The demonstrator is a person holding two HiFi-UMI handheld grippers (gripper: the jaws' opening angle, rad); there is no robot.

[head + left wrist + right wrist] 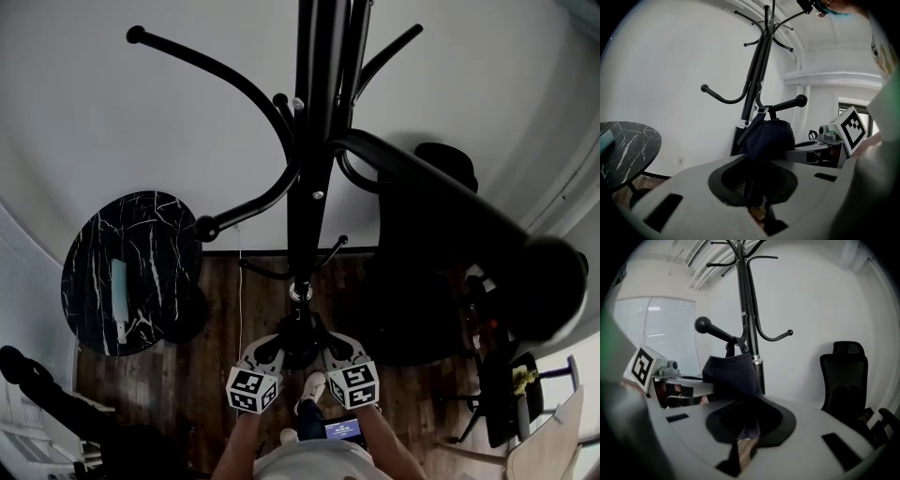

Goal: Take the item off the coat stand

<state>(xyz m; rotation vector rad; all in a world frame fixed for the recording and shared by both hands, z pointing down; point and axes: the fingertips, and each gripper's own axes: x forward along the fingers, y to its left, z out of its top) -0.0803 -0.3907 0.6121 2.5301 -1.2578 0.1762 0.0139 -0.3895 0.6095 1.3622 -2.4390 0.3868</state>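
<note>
- Head view: my left gripper and right gripper sit low down on either side of the coat stand pole, with the dark bag between them.
- Left gripper view: the bag hangs by its strap from a knobbed hook, and my left jaws are closed down on its lower fabric.
- Right gripper view: my right jaws are pinched together on the bottom edge of the bag, and a black chair stands by the wall.

coat stand 1 | bag 1 | table 1 | office chair 1
</note>
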